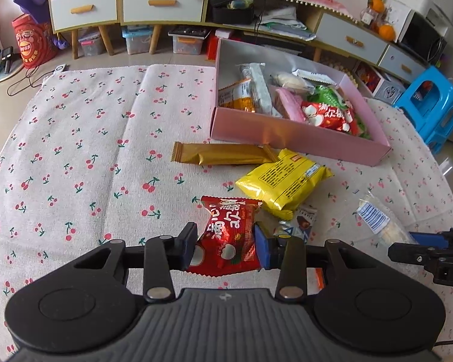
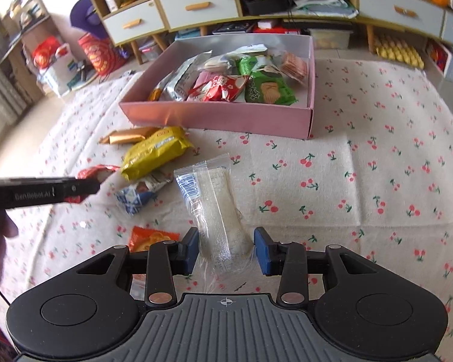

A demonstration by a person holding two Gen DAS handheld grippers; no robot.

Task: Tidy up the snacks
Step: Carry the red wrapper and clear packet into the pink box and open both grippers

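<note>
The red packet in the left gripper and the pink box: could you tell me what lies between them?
In the left wrist view, a yellow packet and a gold bar lie on the cloth between red packet and pink box.

A box (image 1: 299,138) is set on a cloth (image 1: 75,150), with packets heaped inside it; a long bar (image 1: 223,154) and a pillow pack (image 1: 284,181) are laid just before its near wall; a clear-wrapped packet (image 2: 217,208) is placed right of these; cabinets (image 1: 123,0) are ranged behind.
</note>
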